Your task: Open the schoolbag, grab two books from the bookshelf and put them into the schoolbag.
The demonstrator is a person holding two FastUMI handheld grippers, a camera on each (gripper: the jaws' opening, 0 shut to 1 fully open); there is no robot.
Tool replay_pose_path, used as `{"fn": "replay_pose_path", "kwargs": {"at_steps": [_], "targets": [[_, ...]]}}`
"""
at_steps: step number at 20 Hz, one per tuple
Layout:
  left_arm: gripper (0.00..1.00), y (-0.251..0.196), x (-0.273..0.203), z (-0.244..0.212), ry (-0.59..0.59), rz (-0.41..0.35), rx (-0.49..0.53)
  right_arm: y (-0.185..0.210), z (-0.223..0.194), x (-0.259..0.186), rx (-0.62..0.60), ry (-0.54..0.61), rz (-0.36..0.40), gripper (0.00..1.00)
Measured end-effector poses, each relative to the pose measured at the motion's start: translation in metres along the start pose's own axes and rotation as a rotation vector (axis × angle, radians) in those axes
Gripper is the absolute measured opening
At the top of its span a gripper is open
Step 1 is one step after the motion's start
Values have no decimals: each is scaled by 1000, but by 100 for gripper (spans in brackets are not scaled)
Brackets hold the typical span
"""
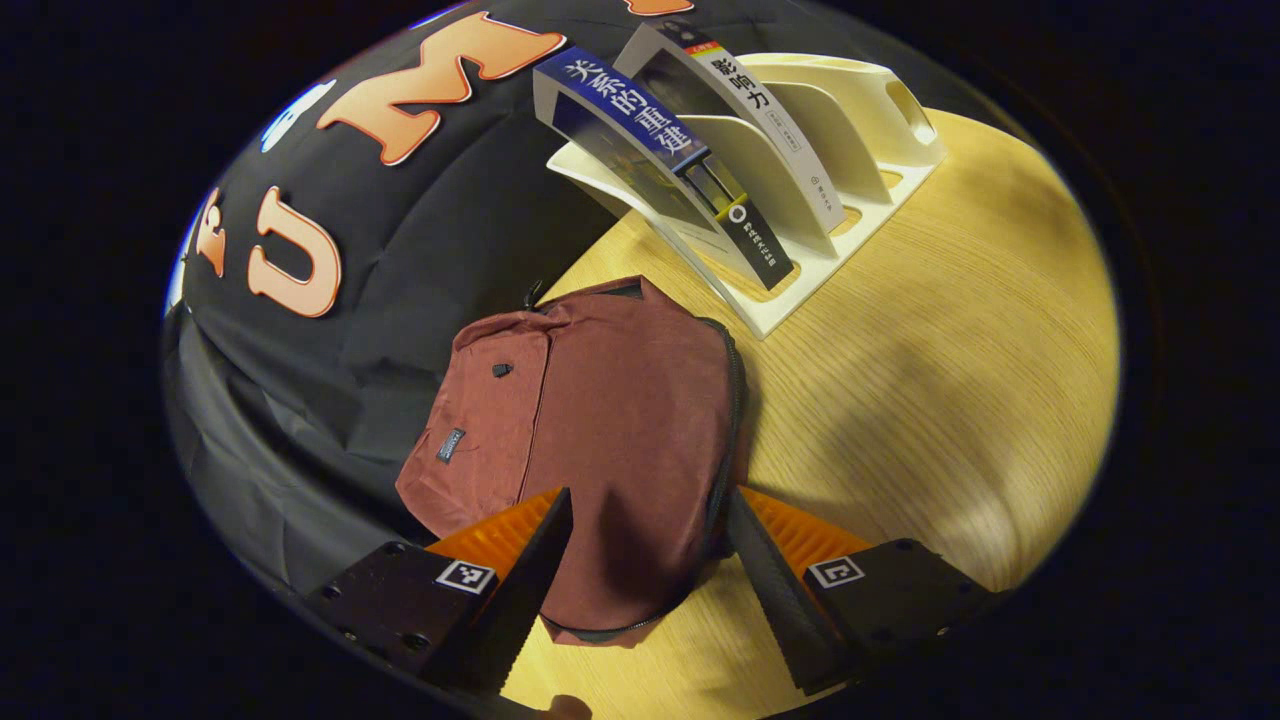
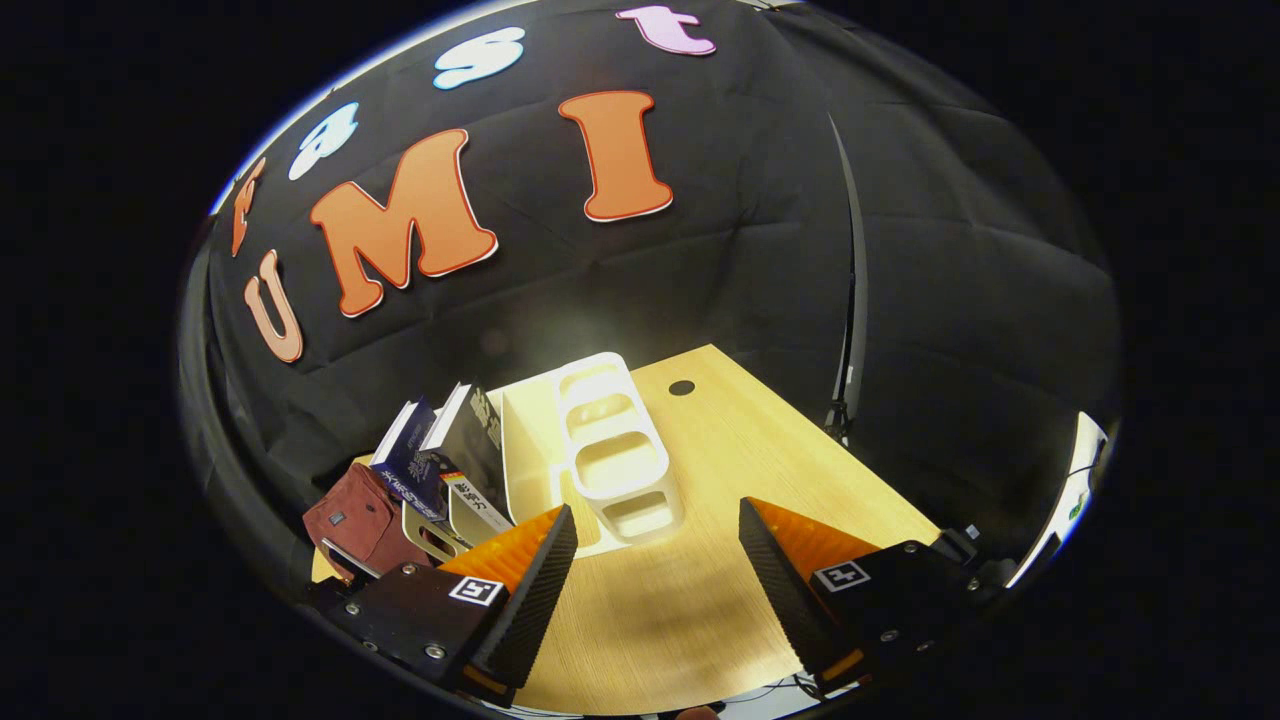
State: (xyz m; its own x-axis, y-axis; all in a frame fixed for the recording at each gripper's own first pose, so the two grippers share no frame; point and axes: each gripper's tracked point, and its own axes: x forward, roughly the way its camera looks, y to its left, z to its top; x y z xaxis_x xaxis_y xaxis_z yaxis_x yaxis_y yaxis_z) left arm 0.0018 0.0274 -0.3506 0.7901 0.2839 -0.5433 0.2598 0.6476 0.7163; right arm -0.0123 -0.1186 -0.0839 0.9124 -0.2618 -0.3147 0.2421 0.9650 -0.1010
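The schoolbag (image 1: pixel 590 440) is seen zipped up at the tabletop's (image 1: pixel 950 380) back edge, beside the bookshelf (image 1: pixel 830 170) with two books (image 1: pixel 660 160). Left gripper (image 1: pixel 648 560) and right gripper (image 2: pixel 655 570) are spread wide and empty. The zipper could be missed, so the soft bag gets dragged.

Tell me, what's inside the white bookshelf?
Two books stand in the white bookshelf, leaning: a blue book and a white-spined book. The other slots look empty. The dividers hide the books' bottom edges.
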Motion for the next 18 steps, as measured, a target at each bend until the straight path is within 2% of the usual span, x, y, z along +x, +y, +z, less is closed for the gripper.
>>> {"fn": "replay_pose_path", "kwargs": {"at_steps": [7, 9, 10, 11, 12, 13, 14, 16, 17, 18], "targets": [[97, 2, 2, -2, 32, -35, -8, 12, -5, 13, 29, 23, 35, 97], [94, 3, -2, 3, 25, -39, -9, 14, -3, 14, 20, 23, 42, 97], [84, 6, -6, 7, 17, -35, -6, 14, -1, 15, 17, 20, 44, 97], [57, 8, -8, 8, 18, -35, -6, 14, 0, 15, 18, 17, 46, 97], [53, 10, -11, 8, 27, -34, -10, 14, 2, 16, 20, 16, 50, 97], [33, 13, -15, 10, 29, -34, -25, 15, 3, 16, 22, 16, 53, 97], [38, 16, -16, 13, 27, -34, -43, 14, 5, 16, 25, 14, 54, 97], [34, 20, -14, 13, 42, -44, -69, 12, 9, 17, 31, 7, 60, 97], [11, 18, -13, 10, 57, -58, -75, 11, 10, 17, 33, 6, 63, 97], [8, 15, -12, 8, 78, -73, -65, 10, 11, 17, 34, 5, 66, 97]]}}
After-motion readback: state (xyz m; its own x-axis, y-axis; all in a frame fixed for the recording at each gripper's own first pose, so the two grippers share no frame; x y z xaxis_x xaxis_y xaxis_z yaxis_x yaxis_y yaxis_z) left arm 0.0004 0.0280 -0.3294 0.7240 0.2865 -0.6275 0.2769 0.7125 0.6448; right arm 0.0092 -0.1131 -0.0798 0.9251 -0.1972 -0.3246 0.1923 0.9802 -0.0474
